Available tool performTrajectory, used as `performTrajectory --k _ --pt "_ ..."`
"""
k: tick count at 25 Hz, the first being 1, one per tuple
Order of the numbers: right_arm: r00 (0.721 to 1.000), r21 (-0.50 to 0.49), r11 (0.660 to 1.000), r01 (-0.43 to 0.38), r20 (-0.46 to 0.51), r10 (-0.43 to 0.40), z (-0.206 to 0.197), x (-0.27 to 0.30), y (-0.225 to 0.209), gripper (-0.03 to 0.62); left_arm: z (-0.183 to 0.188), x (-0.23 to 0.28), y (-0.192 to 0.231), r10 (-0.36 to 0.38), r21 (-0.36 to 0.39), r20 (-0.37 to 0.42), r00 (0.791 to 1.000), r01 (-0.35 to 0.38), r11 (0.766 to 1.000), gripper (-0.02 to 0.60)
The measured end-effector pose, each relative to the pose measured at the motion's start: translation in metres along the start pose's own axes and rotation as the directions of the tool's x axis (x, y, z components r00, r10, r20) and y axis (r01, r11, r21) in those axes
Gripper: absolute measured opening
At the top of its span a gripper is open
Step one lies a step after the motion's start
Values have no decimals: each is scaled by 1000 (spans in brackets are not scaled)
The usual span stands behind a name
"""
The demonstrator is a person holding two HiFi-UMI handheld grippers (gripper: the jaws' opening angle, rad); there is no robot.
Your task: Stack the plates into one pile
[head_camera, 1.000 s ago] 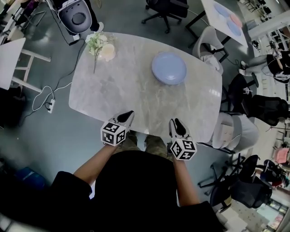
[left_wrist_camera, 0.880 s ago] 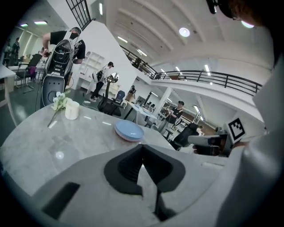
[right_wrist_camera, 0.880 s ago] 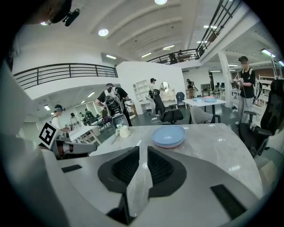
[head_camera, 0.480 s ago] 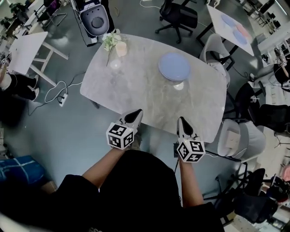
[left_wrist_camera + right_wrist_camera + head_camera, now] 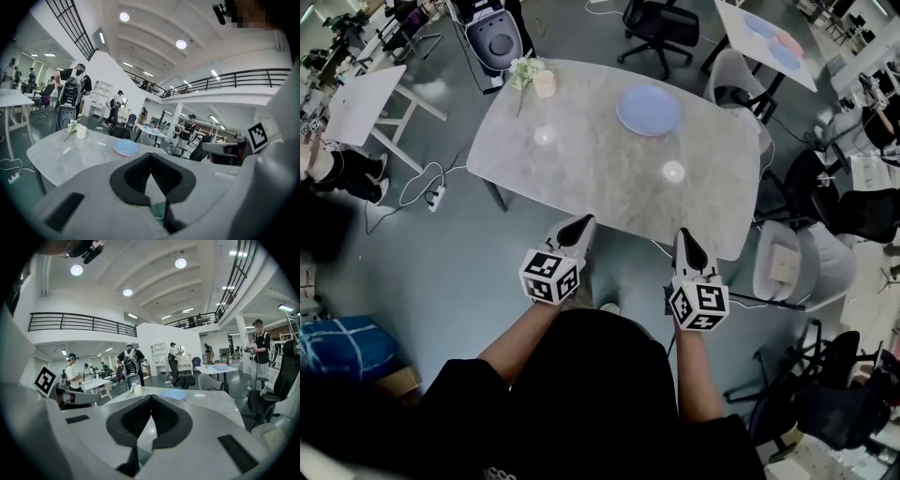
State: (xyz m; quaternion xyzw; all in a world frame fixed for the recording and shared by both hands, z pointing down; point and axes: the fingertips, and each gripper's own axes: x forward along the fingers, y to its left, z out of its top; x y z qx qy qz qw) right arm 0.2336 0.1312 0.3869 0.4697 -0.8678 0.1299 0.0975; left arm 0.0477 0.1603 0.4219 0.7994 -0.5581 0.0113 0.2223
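A pile of light blue plates (image 5: 649,110) rests on the far right part of the grey marble table (image 5: 581,159). It also shows as a blue disc in the left gripper view (image 5: 126,147) and the right gripper view (image 5: 174,394). My left gripper (image 5: 579,225) is shut and empty, hanging over the floor just off the table's near edge. The right gripper (image 5: 687,239) is beside it, also off the near edge. Its jaws have just been closing and now meet with nothing between them. Both point toward the table.
A small bunch of flowers (image 5: 525,70) and a cream cup (image 5: 545,83) sit at the table's far left corner. White chairs (image 5: 733,80) (image 5: 787,272) stand along the right side. A power strip with a cable (image 5: 436,197) lies on the floor at the left.
Both grippers have drawn back from the table's near edge toward my body and risen. The table and its plates look farther away. The plates have not moved.
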Motion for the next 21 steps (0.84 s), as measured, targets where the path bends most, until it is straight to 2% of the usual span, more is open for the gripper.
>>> performTrajectory --k 5,9,15,21 --pt "999 -38 999 20 44 -18 6 -26 -6 12 7 -6 -20 5 64 34 999 -7 998 15" --pt "999 -38 999 21 43 -19 -2 -35 -6 12 10 -16 -32 1 114 44 999 -6 993 15" --pt "997 -25 999 44 66 -42 2 -45 -9 12 5 -23 -49 -21 158 27 999 17 987 15" --pt "999 -50 999 4 46 -2 -9 -52 3 12 3 -26 -55 -28 192 25 999 23 981 15"
